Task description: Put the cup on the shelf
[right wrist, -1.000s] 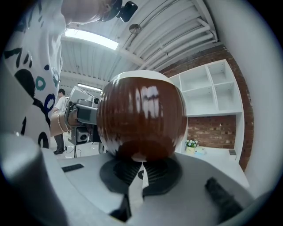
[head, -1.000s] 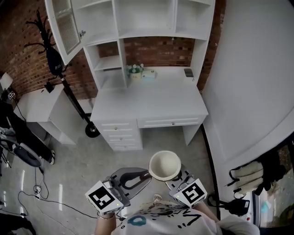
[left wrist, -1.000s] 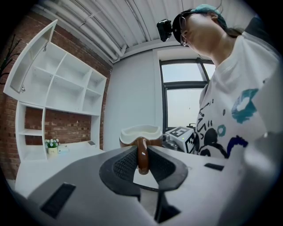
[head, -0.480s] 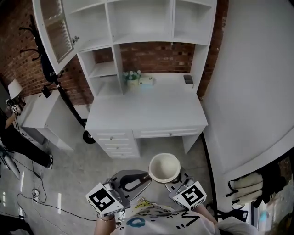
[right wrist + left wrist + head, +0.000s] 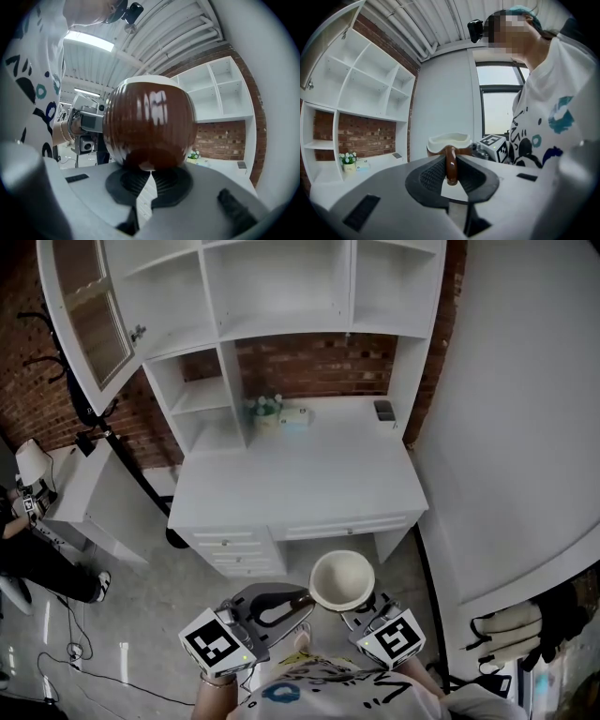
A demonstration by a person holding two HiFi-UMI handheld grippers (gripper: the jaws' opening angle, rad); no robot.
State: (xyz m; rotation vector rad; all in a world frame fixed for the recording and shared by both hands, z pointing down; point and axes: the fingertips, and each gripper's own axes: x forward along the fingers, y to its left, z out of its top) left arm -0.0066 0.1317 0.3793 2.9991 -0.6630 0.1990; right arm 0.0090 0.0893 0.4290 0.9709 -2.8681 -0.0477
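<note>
A round cup (image 5: 342, 578), cream inside and glossy brown outside, is held up in front of the person's chest over the floor, short of the desk. My left gripper (image 5: 298, 598) is shut on its brown handle (image 5: 450, 164), and the pads (image 5: 431, 174) press the loop from both sides. My right gripper (image 5: 361, 608) is under the cup's other side. In the right gripper view the brown bowl (image 5: 149, 122) sits right on the right gripper (image 5: 149, 174), whose jaws are together. The white shelf unit (image 5: 272, 287) stands on the desk ahead, its compartments bare.
The white desk (image 5: 300, 474) has drawers below and carries a small potted plant (image 5: 265, 409) and a dark object (image 5: 383, 409) at the back. A cabinet door (image 5: 80, 315) hangs open at upper left. A low white table (image 5: 75, 493) stands left, a white wall (image 5: 525, 427) right.
The view has shifted so that more of the shelf unit shows and the desk sits nearer. Both grippers and the cup keep the same hold.
</note>
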